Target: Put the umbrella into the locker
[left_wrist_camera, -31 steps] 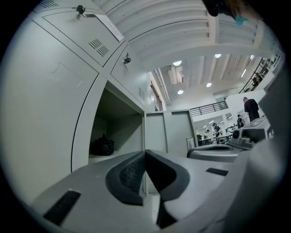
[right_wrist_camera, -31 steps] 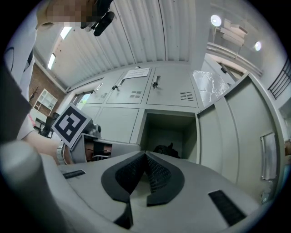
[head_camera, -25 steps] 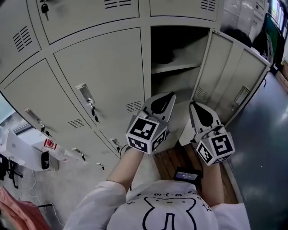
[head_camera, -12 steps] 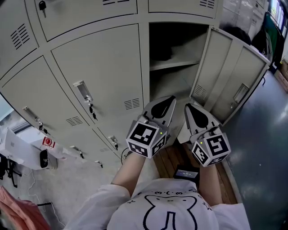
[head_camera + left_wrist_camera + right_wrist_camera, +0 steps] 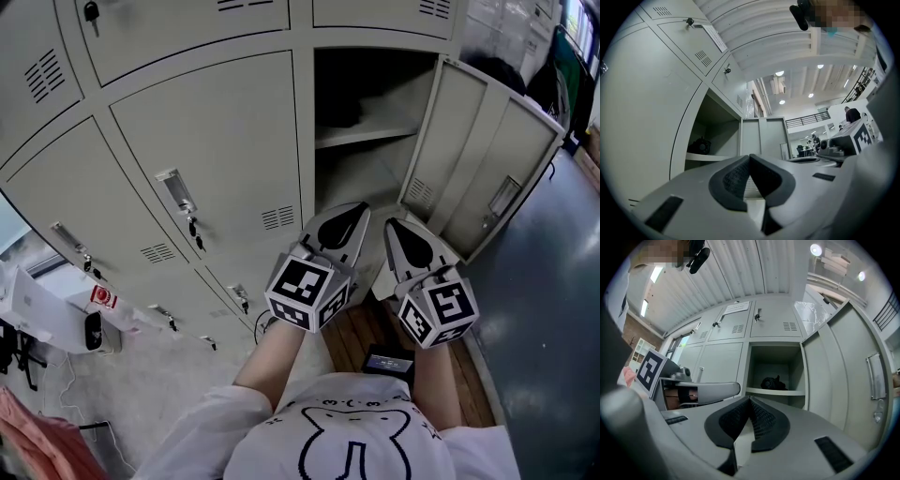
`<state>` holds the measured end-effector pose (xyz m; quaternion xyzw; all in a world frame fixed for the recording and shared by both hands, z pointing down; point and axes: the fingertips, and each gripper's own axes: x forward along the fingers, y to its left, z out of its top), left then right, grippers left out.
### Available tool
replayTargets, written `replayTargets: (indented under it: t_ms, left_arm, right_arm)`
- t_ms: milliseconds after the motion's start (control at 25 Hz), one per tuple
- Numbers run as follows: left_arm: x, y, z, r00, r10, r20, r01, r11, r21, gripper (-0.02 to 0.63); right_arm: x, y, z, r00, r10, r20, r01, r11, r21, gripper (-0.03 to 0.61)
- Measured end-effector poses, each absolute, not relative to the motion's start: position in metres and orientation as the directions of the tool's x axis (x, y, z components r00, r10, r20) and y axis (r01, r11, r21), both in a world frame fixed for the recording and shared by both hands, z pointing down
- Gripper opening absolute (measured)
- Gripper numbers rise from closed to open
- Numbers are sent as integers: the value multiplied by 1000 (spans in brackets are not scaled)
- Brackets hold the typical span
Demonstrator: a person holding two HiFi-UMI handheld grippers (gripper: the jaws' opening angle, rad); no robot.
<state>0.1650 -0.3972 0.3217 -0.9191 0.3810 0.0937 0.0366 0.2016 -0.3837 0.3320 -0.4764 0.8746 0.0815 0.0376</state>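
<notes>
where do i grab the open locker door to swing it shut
Take the locker door by its free vertical edge, level with the handle, with the right gripper coming from the right. It's a thin flat panel hinged at the opening, so the jaws can straddle that edge. They're closed now; open them first.

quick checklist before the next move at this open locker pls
1. Locker door swung wide open: ok.
2. Dark object lying on the shelf inside: ok.
3. That object is the umbrella: cannot tell.
4. Left claw shut and empty: ok.
5. Right claw shut and empty: ok.
6. Both claws outside the locker opening: ok.
</notes>
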Motion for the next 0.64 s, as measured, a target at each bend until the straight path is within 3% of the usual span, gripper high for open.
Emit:
replayTargets:
  t_ms: [640]
  left_arm:
    - [166, -400, 330, 705, -687, -173, -698, -717, 2, 12]
  right_arm:
    - [189, -386, 335, -549, -828, -115, -836, 539, 105, 11]
